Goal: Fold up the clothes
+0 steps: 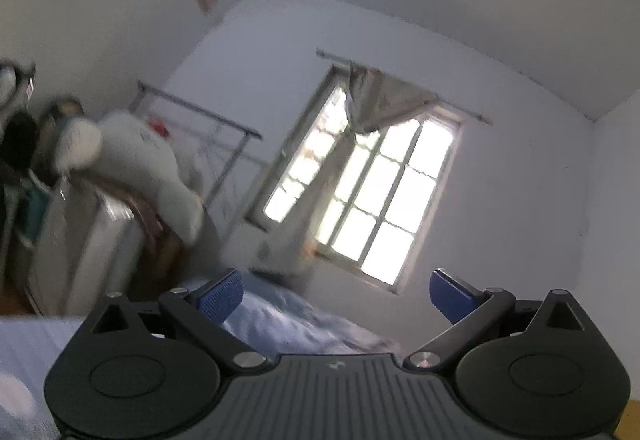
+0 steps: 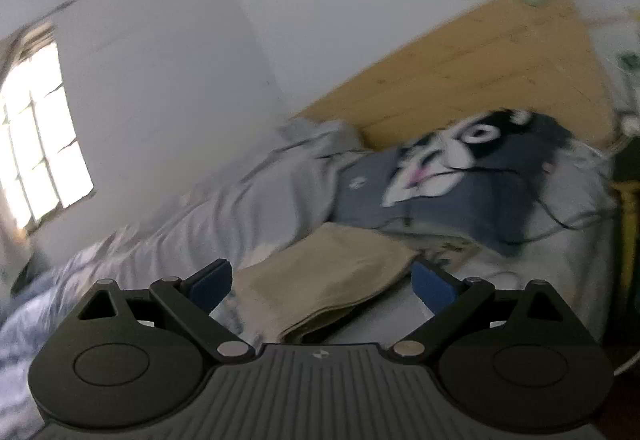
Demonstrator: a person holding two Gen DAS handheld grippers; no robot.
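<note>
Right gripper (image 2: 322,282) jaws spread, folded beige garment (image 2: 320,280) beyond, left gripper (image 1: 336,294) jaws spread, no readable writing

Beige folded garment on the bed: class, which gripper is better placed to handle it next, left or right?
Right, probably. The right gripper is open with the beige garment lying just ahead between its fingers. The left gripper, also open, faces the window with only blue bedding beneath.
</note>
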